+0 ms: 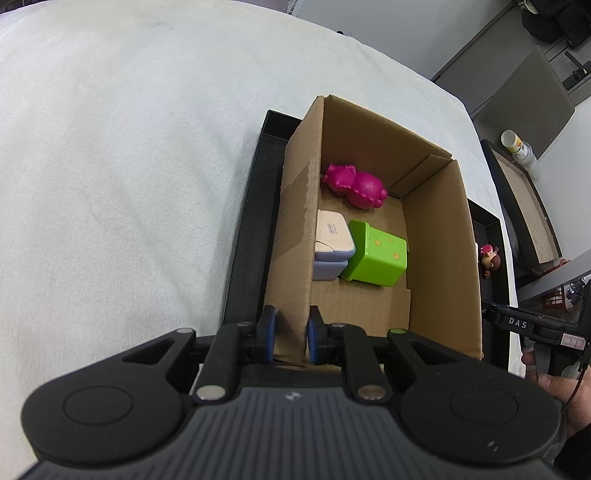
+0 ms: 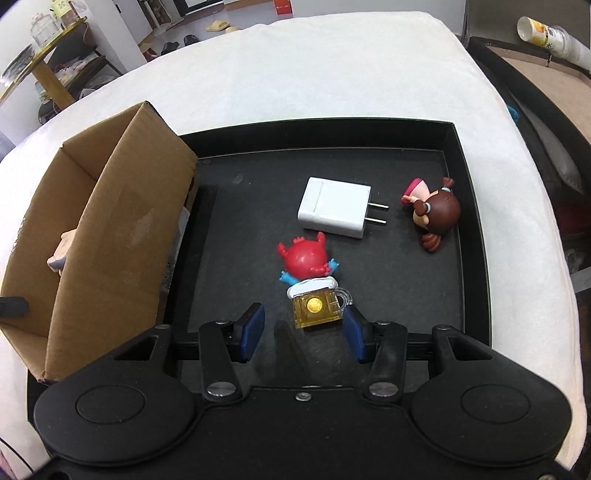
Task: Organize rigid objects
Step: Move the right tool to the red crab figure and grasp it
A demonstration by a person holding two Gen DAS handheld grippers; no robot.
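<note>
My left gripper (image 1: 290, 336) is shut on the near left wall of the cardboard box (image 1: 295, 236). Inside the box lie a magenta pig figure (image 1: 356, 184), a green cube (image 1: 376, 254) and a white-and-lilac case (image 1: 332, 243). My right gripper (image 2: 302, 332) is open, just above the black tray (image 2: 469, 236). A red crab figure with a beer mug (image 2: 312, 280) lies between and just ahead of its fingers. A white charger plug (image 2: 336, 210) and a brown-haired doll figure (image 2: 434, 212) lie farther back on the tray. The box (image 2: 110, 236) stands at the tray's left.
The tray sits on a white cloth-covered table (image 1: 110, 184). A second dark tray with a bottle (image 2: 546, 33) stands off the table's right edge. Shelves and shoes are in the far background.
</note>
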